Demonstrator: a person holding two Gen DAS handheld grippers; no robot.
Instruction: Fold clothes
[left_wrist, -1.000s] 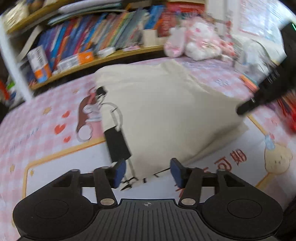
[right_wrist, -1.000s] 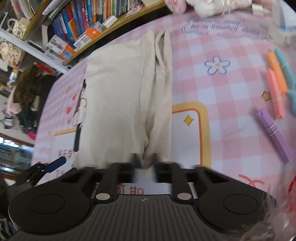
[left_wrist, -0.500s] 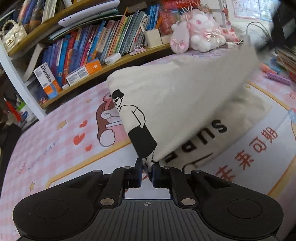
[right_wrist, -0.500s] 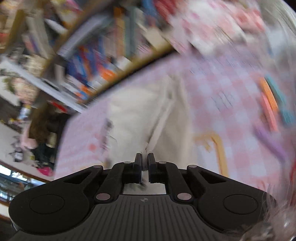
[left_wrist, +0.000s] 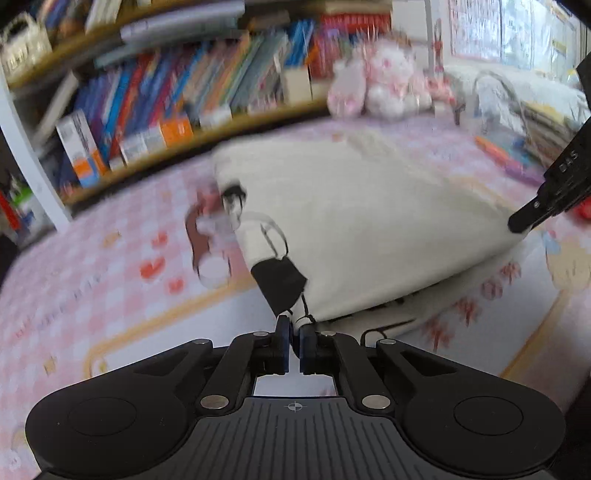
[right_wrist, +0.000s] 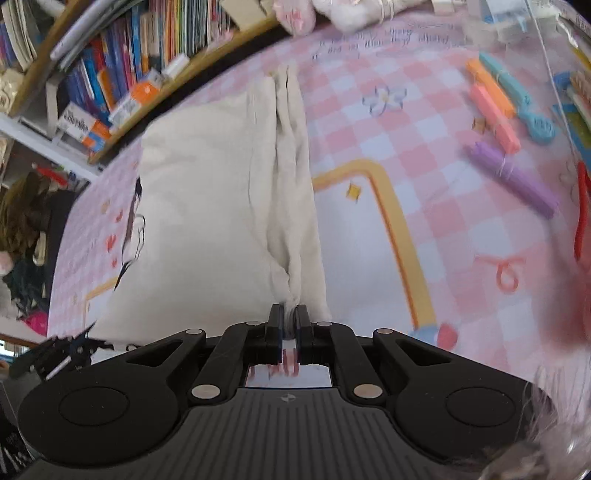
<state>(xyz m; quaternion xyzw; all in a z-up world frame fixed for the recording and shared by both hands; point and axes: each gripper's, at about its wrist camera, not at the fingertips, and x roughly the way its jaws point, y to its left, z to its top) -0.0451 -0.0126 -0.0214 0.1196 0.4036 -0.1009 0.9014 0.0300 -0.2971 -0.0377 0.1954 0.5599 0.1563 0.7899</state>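
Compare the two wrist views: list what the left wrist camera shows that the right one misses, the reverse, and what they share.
Left wrist only: the black printed figure on the shirt's hem, right at the left gripper, and a pink plush toy in full on the shelf.

Right wrist only: coloured clips and a purple one on the pink checked mat, plus the shirt's bunched edge pinched in the right gripper.

Both: the cream shirt, the bookshelf, each gripper shut on cloth.
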